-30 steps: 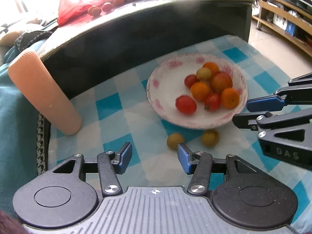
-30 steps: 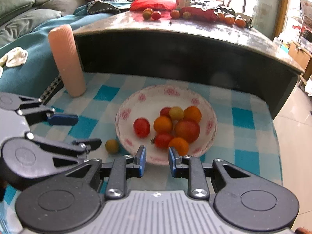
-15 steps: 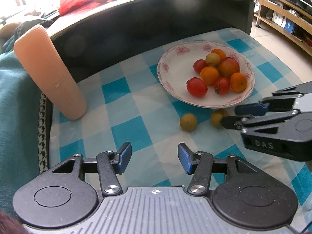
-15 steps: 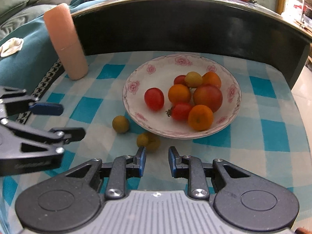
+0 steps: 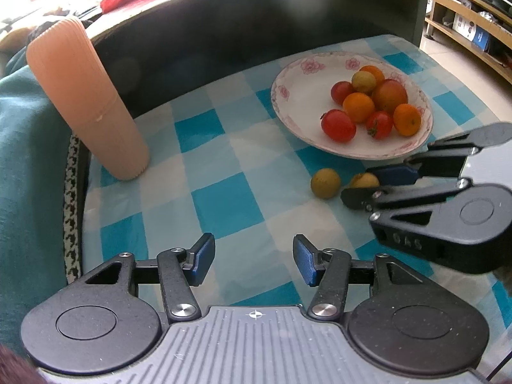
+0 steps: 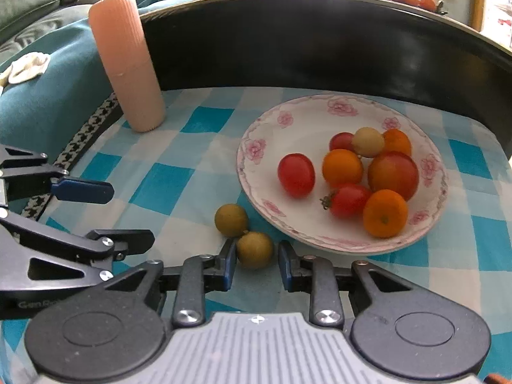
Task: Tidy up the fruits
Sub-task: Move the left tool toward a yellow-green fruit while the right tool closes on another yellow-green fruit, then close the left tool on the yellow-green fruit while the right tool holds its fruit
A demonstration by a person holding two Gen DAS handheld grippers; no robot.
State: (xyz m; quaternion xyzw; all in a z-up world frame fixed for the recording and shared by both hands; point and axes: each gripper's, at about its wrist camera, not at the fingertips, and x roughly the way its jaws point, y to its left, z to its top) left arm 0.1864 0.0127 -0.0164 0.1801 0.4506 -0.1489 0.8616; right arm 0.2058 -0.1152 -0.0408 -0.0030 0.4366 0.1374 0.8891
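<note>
Straddling the nearer yellow-green fruit (image 6: 255, 249), right gripper (image 6: 255, 264) opening, pads not pressing, second fruit (image 6: 231, 220) at its 11 o'clock, flowered plate (image 6: 256, 150) at 2 o'clock, left gripper (image 5: 252, 260) spread, empty.

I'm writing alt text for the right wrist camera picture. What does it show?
The right gripper has its fingers either side of a small yellow-green fruit on a blue checked cloth, without clearly pressing it. A twin fruit lies beside it, before a flowered plate of tomatoes and oranges.
</note>
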